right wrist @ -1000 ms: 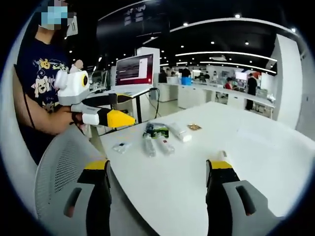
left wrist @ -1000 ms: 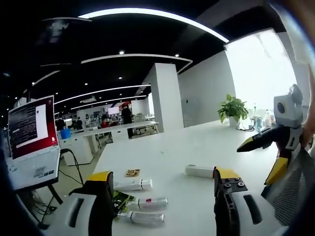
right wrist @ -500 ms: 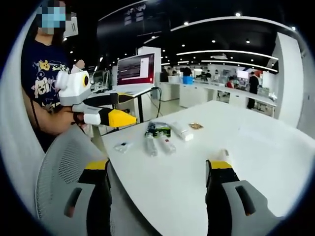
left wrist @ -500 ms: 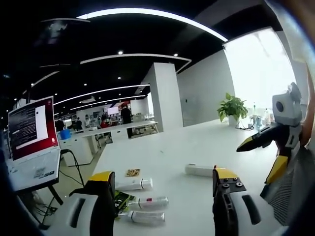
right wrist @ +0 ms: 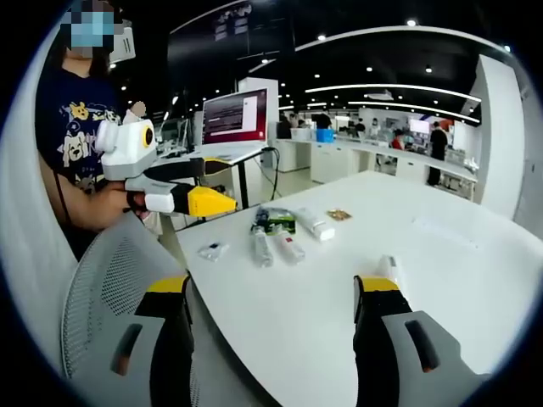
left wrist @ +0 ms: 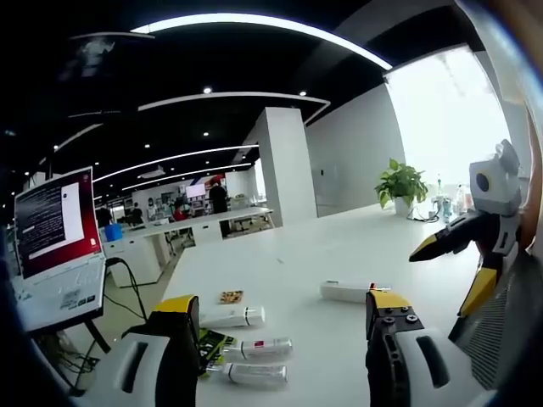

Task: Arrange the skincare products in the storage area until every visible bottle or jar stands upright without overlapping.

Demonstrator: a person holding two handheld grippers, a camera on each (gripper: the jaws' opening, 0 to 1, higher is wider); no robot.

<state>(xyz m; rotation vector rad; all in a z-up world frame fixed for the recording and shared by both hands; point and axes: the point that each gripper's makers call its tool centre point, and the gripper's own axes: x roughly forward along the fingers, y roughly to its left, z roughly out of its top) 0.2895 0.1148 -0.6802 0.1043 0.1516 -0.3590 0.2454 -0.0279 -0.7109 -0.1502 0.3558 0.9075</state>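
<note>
Four tubes lie flat on the white worktop (right wrist: 475,254).
Three tubes (left wrist: 254,348) cluster beside a green packet (right wrist: 273,222); the fourth tube (left wrist: 349,292) lies apart, partly hidden in the right gripper view. Left gripper (left wrist: 276,326) and right gripper (right wrist: 276,309) jaws spread wide, empty.

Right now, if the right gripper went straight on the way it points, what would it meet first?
Probably the white tube lying just beyond the right gripper, by one of its open jaws; otherwise bare white table. Depth is hard to judge.

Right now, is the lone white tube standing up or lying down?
Lying down. The tube rests lengthwise on the table, apart from the others.
</note>
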